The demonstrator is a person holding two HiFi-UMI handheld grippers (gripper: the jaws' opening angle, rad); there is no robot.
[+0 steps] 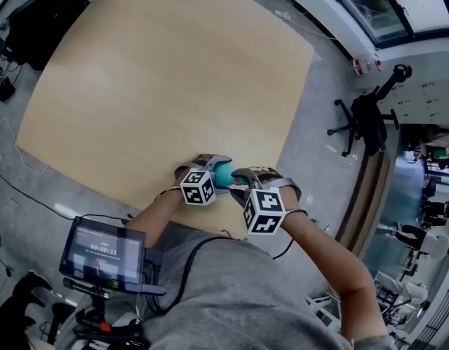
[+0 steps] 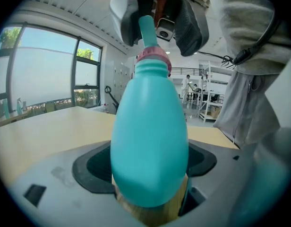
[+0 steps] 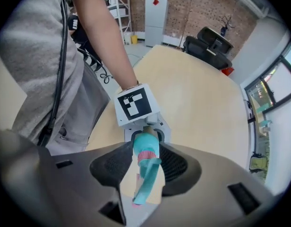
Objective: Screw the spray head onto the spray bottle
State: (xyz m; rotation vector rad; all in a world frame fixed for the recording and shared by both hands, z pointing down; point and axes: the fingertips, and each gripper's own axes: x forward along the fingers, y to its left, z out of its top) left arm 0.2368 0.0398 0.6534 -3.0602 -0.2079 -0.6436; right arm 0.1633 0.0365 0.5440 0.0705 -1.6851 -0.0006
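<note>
Left gripper view showed the left claw (image 2: 148, 167) clamped on the bottle (image 2: 150, 126), its spray head (image 2: 148, 32) on the neck between the parted jaws of the right claw (image 3: 148, 162), which probably had to squeeze and twist next.

Tabletop (image 1: 166, 79): pale beige wooden board, smooth, rounded corners, standing on the grey floor (image 1: 315, 108).
Floor: black swivel chair (image 1: 366, 119) at 3 o'clock of the tabletop; thin cables (image 1: 20, 188) at 8 o'clock.
</note>
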